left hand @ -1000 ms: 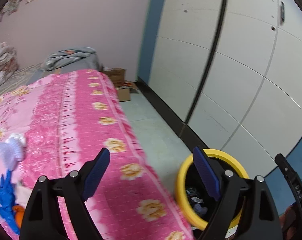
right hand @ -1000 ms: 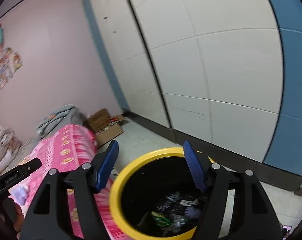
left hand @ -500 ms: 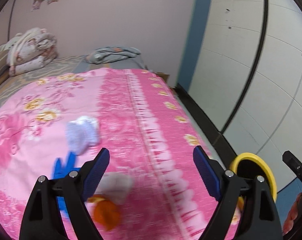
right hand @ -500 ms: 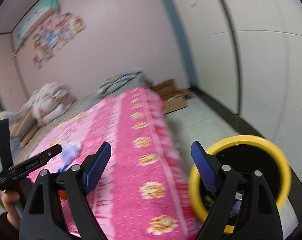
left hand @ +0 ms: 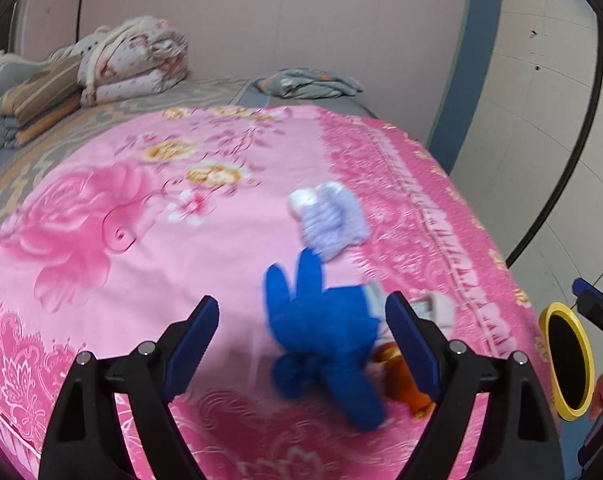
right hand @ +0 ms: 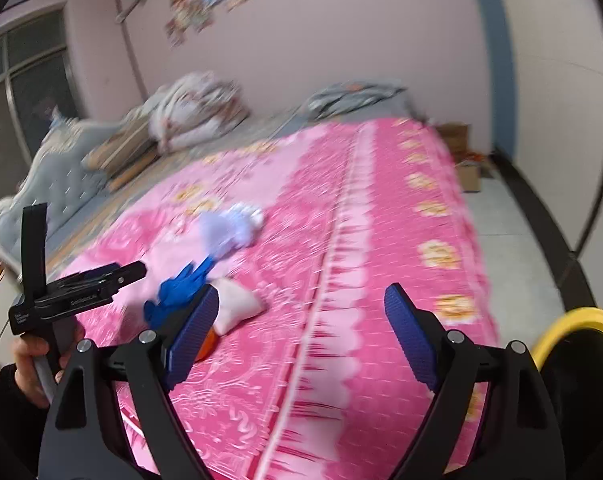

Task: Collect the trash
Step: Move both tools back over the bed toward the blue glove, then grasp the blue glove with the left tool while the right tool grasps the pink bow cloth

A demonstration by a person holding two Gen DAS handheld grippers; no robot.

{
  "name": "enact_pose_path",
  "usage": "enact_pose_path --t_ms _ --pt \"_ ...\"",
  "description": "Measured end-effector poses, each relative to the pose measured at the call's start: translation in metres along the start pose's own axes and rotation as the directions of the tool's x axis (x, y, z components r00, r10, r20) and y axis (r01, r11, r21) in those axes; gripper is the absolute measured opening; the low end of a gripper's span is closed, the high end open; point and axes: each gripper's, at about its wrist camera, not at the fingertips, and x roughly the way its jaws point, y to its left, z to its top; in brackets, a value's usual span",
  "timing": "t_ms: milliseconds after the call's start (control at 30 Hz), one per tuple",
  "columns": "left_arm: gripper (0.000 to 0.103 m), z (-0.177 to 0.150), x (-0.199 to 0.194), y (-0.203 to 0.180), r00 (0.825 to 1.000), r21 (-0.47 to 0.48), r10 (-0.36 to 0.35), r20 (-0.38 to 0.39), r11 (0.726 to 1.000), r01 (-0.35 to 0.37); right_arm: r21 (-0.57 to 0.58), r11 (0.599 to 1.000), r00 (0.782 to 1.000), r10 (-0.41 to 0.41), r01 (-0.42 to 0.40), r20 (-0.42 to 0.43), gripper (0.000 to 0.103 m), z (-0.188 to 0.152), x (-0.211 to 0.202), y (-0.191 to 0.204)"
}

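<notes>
Left wrist view: the left gripper [left hand: 301, 322] hangs spread wide and empty over the pink bedspread [left hand: 141, 240], just above a crumpled blue glove [left hand: 325, 336]. Beside the glove lie a pale lilac wad [left hand: 329, 220] and an orange scrap [left hand: 405, 380]. The right gripper [right hand: 301, 320], its jaws just opened, holds nothing; the yellow-rimmed bin [right hand: 577, 320] stands right of the glove, off the bed's edge

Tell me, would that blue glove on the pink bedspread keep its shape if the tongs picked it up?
Probably not. The blue glove lies crumpled with limp fingers, so it should droop and dangle. It looks thin, so likely very light. On the soft pink bedspread it might bunch or slide rather than roll when nudged.
</notes>
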Motion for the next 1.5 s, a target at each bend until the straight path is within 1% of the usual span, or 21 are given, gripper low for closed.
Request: enact_pose_path --t_ms 100,200,433,600,700,800,867,900,933,1000,1033,1100,1133,1167,1200,1300,1500 --pt "0.082 -0.009 0.007 0.011 1.000 -0.018 -0.008 -0.024 1.000 0.008 -0.051 0.998 0.997 0.033 -0.036 -0.064 0.081 0.002 0.029 0.015" --pt "0.082 -0.015 0.016 0.015 0.998 -0.041 -0.034 -0.044 0.999 0.032 -0.046 0.996 0.991 0.066 -0.072 -0.115 0.081 0.002 0.056 0.022" --pt "0.082 -0.020 0.031 0.015 0.996 -0.065 -0.069 -0.058 0.996 0.065 -0.070 0.994 0.980 0.065 -0.079 -0.186 0.081 0.002 0.095 0.036" --pt "0.082 -0.025 0.048 0.019 0.992 -0.098 -0.089 -0.092 0.992 0.080 -0.106 0.991 0.976 0.058 -0.082 -0.211 0.081 0.002 0.115 0.046" --pt "0.082 -0.027 0.052 0.020 0.990 -0.100 -0.096 -0.101 0.991 0.086 -0.124 0.989 0.975 0.046 -0.074 -0.217 0.081 0.001 0.124 0.050" --pt "0.081 -0.027 0.056 0.020 0.989 -0.098 -0.101 -0.107 0.991 0.091 -0.117 0.990 0.973 0.046 -0.074 -0.224 0.079 0.001 0.133 0.050" --pt "0.079 -0.027 0.058 0.021 0.989 -0.099 -0.104 -0.109 0.991 0.094 -0.099 0.991 0.969 0.063 -0.089 -0.238 0.078 0.001 0.140 0.047" --pt "0.077 -0.028 0.058 0.020 0.989 -0.096 -0.104 -0.108 0.991 0.094 -0.092 0.991 0.968 0.070 -0.095 -0.242 0.074 0.002 0.142 0.046" --pt "0.075 -0.028 0.059 0.020 0.988 -0.094 -0.105 -0.109 0.991 0.095 -0.088 0.990 0.965 0.082 -0.107 -0.250 0.073 0.002 0.145 0.046" --pt "0.066 -0.028 0.060 0.018 0.987 -0.085 -0.113 -0.110 0.991 0.104 -0.095 0.989 0.963 0.086 -0.114 -0.256 0.070 0.003 0.148 0.049" --pt "0.063 -0.028 0.060 0.017 0.987 -0.080 -0.115 -0.112 0.991 0.107 -0.101 0.988 0.961 0.091 -0.121 -0.261 0.068 0.003 0.150 0.050" --pt "0.049 -0.029 0.062 0.016 0.987 -0.075 -0.114 -0.115 0.992 0.106 -0.098 0.986 0.956 0.106 -0.137 -0.274 0.060 0.002 0.152 0.051" --pt "0.044 -0.030 0.063 0.017 0.986 -0.079 -0.118 -0.115 0.991 0.109 -0.096 0.984 0.953 0.116 -0.148 -0.281 0.058 0.000 0.152 0.052" --pt "0.036 -0.030 0.063 0.018 0.986 -0.087 -0.124 -0.115 0.990 0.114 -0.098 0.982 0.949 0.128 -0.162 -0.287 0.051 -0.001 0.152 0.055" --pt "0.032 -0.031 0.063 0.020 0.985 -0.101 -0.132 -0.112 0.988 0.121 -0.104 0.979 0.946 0.141 -0.177 -0.292 0.044 -0.003 0.151 0.057" --pt "0.024 -0.031 0.063 0.024 0.982 -0.131 -0.151 -0.109 0.982 0.137 -0.125 0.974 0.945 0.143 -0.187 -0.295 0.039 -0.007 0.149 0.063" --pt "0.016 -0.030 0.061 0.022 0.984 -0.119 -0.146 -0.104 0.984 0.133 -0.084 0.981 0.945 0.141 -0.173 -0.295 0.030 -0.007 0.151 0.060"
